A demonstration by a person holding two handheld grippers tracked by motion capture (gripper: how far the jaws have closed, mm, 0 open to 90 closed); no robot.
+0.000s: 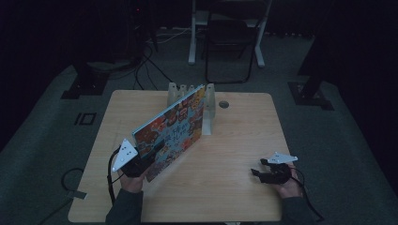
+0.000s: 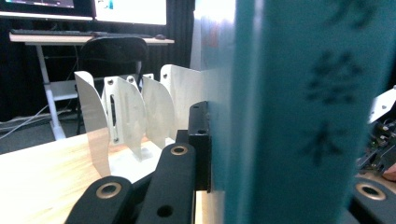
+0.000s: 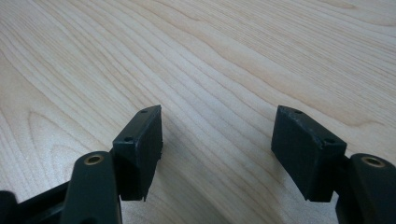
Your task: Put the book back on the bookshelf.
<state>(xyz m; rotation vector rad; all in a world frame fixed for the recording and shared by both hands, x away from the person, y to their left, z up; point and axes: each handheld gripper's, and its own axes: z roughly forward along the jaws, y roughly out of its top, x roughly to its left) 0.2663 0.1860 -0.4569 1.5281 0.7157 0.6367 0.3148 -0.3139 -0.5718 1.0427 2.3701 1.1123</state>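
Book in the high view stands tilted on its lower edge near the middle of the tabletop, its colourful cover facing the person and its far end reaching up to the white rack that sits at the far edge. The left gripper holds the book's near end, close to the near left corner of the tabletop, and the person's left hand is behind it. The right gripper lies low near the near right corner, well apart from the book, with nothing in it.

The left gripper view shows the book's teal spine upright and very close, pinched between the jaws; the left jaw presses flat against the cover. Beyond it the rack's white dividers stand in a row on the tabletop, with open slots between them.

In the right gripper view the jaws stand spread over bare wood grain, holding nothing.

By my reading, the step in hand is carrying the book to the rack, with its far end about at the dividers but not yet settled in a slot. The next move calls for lining the spine up with one gap, bringing the book more upright, and sliding it in without knocking the thin dividers.
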